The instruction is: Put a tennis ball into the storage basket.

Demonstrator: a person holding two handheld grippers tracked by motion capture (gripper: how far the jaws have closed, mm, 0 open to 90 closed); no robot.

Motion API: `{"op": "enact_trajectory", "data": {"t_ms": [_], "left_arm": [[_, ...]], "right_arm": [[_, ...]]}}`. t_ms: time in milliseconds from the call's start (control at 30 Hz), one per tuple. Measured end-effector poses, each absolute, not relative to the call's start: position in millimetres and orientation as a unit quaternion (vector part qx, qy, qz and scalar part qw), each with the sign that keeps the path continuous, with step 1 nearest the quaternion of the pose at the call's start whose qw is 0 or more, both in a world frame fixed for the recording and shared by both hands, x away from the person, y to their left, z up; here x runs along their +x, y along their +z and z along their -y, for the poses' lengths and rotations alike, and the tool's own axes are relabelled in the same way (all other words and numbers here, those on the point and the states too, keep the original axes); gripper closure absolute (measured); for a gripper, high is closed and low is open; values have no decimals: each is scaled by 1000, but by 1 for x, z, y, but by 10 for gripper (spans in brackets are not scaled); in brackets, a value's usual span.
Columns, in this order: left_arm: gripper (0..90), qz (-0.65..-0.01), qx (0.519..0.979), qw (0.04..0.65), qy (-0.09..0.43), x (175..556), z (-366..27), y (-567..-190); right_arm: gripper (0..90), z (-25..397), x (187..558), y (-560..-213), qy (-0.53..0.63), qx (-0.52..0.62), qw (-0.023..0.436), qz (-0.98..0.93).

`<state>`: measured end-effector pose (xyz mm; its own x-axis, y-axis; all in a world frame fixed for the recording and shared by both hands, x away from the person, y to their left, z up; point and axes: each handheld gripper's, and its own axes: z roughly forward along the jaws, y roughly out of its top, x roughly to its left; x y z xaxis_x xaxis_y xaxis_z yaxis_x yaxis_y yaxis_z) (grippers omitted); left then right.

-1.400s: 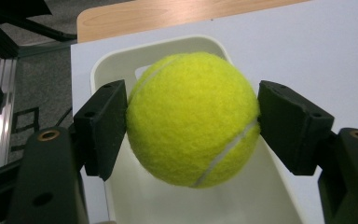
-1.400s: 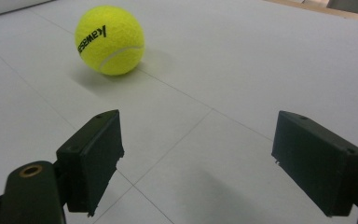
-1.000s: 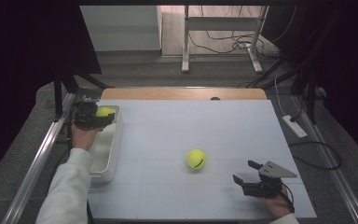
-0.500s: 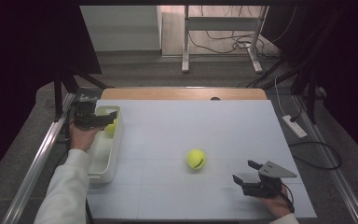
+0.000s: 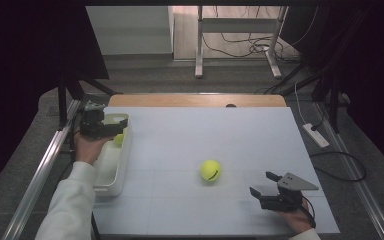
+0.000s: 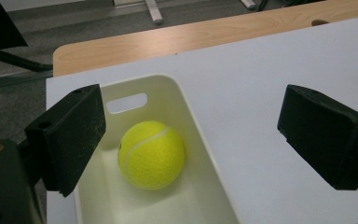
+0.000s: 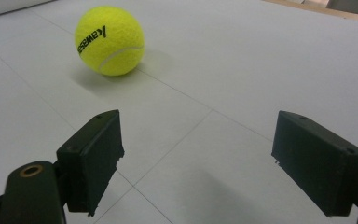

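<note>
A yellow tennis ball [image 6: 152, 154] lies inside the white bin [image 6: 186, 107] at the table's left edge. My left gripper [image 6: 196, 126] hovers open just above it, jaws wide apart and holding nothing. From above, that gripper [image 5: 111, 128] sits over the far end of the bin [image 5: 111, 172], with the ball [image 5: 118, 139] just under it. A second tennis ball [image 5: 210, 170] with black lettering rests on the white table near the middle. My right gripper [image 5: 262, 183] stands open near the front right, and that ball [image 7: 109, 39] lies ahead and left of its jaws [image 7: 205, 154].
The white tabletop [image 5: 220, 130] ends in a wooden strip [image 5: 195, 100] at the back. A metal rail [image 5: 40, 170] runs along the left side. On the floor to the right lies a power strip [image 5: 316, 135] with a cable.
The left gripper held a tennis ball over the bin a second ago; it has opened and the ball has dropped into the bin. The right gripper and the table ball have not moved.
</note>
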<state>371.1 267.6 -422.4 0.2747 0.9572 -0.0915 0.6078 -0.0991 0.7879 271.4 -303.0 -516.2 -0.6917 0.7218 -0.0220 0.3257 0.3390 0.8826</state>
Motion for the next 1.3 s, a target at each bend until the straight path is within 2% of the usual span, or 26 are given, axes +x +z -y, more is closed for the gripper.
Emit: {"op": "enact_trajectory", "data": {"t_ms": [1300], "left_arm": [[106, -484, 710, 472, 194, 325, -236, -415]], "right_arm": [[156, 301, 271, -515, 474, 332, 213, -787]]}}
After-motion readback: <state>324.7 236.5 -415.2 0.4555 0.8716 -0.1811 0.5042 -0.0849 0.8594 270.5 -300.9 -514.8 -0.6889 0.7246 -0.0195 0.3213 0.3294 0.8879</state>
